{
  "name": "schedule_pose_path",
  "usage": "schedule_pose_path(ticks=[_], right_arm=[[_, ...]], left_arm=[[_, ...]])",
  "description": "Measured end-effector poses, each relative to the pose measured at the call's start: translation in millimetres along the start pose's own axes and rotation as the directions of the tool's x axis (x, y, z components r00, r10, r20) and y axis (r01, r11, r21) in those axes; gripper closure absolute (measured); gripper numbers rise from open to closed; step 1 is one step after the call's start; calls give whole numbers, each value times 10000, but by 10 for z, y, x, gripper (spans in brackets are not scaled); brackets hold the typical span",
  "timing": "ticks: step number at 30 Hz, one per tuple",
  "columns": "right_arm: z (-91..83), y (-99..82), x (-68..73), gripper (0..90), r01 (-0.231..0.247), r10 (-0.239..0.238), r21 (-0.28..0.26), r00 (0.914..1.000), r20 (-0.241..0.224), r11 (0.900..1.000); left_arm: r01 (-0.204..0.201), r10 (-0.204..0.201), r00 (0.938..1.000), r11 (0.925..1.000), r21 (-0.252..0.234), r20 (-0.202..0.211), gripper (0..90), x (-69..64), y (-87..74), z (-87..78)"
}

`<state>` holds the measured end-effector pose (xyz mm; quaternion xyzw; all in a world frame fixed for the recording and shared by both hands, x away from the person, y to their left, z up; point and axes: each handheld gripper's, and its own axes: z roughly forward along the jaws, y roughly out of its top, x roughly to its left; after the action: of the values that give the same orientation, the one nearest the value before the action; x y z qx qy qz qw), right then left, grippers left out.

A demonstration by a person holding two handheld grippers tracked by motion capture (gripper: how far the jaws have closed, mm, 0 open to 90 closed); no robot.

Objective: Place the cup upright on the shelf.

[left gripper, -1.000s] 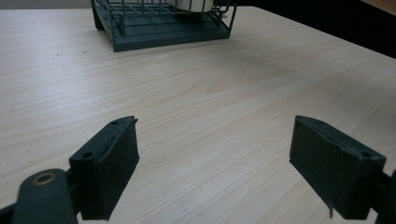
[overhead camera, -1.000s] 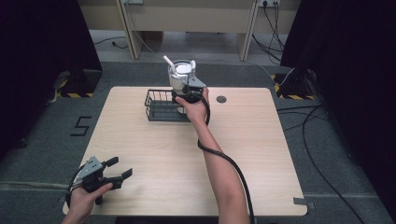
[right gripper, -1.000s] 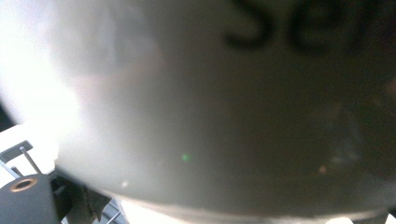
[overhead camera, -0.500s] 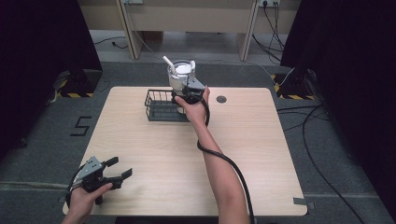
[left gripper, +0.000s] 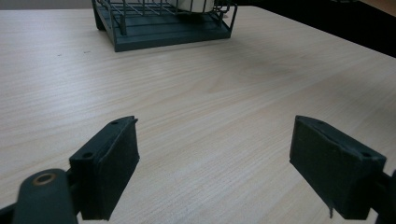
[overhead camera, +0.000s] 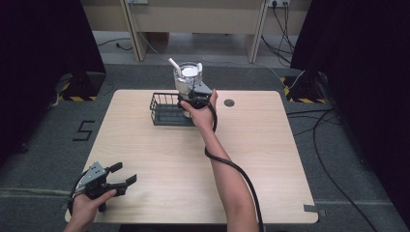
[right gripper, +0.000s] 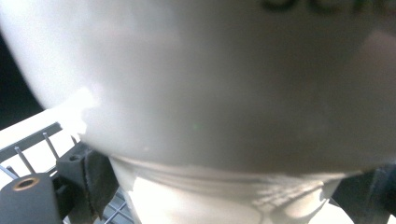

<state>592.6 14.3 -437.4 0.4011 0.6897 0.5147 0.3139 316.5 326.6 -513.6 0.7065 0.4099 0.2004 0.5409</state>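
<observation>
A white rounded vessel [overhead camera: 187,77] with a white handle sticking up from it stands at the right end of a black wire basket [overhead camera: 162,113] at the table's far middle. My right gripper [overhead camera: 193,99] is shut on its lower part. In the right gripper view the vessel [right gripper: 210,84] looms close, with a jaw on each side of its narrow base and basket wires [right gripper: 32,149] at lower left. I cannot tell whether it rests in the basket or hangs just above. My left gripper [overhead camera: 124,175] is open at the near left corner, low over bare wood [left gripper: 215,154], facing the basket [left gripper: 159,32].
The light wooden table [overhead camera: 270,159] has a small dark round grommet [overhead camera: 229,102] right of the basket. The right forearm and its cable stretch across the table's middle. Dark curtains, cables and a bench stand on the floor beyond.
</observation>
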Motion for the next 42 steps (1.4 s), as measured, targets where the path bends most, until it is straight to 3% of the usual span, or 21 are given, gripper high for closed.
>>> schedule_pose_path(ticks=[11, 42], right_arm=[[-26, 2, 33, 99, -3, 2, 37, 9996, 280, 10000], [-141, -5, 57, 94, -138, 137, 18, 9992, 388, 9999]], left_arm=[[1, -1, 10000, 10000, 1, 10, 149, 0, 0, 1], [-2, 2, 10000, 10000, 33, 91, 149, -13, 2, 17]])
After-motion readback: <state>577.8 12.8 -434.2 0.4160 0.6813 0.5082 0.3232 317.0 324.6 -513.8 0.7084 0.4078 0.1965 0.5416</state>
